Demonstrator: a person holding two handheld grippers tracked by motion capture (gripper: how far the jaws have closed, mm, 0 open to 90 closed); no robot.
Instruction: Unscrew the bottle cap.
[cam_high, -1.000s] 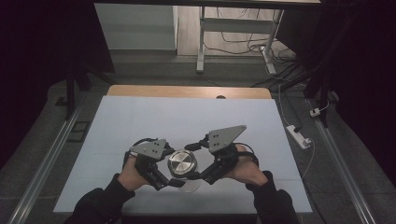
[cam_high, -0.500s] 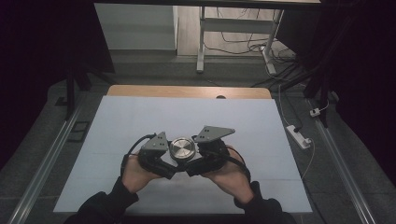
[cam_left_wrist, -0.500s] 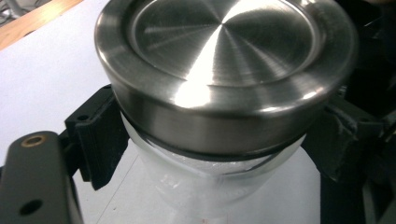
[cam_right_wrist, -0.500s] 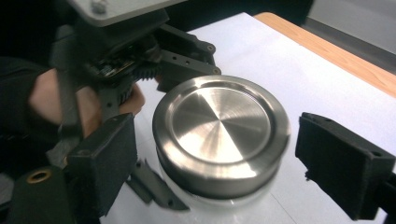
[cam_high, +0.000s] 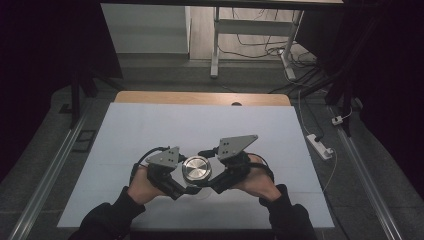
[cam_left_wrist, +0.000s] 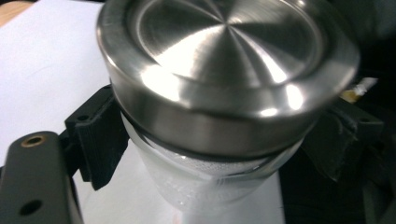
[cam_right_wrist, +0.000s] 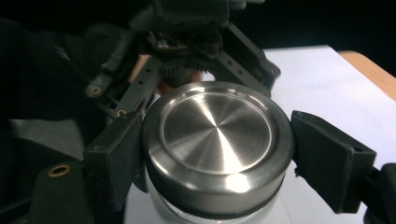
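a white table (cam_high: 150, 130) is bearing a glass jar (cam_left_wrist: 210, 182), near its front edge. the left gripper (cam_high: 172, 182) is clamping the jar; the right gripper (cam_high: 212, 186), jaws just closing, is pinching its steel lid (cam_right_wrist: 217, 140). unscrewing likely comes next, calling for a firm twist.

no readable text anywhere

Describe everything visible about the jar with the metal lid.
The jar stands upright near the table's front edge. Its lid is round brushed steel with a recessed top and a dark ring beneath; the body looks like clear glass. The left gripper clamps the body below the lid; the right gripper's fingers sit at the lid's sides, having just closed.
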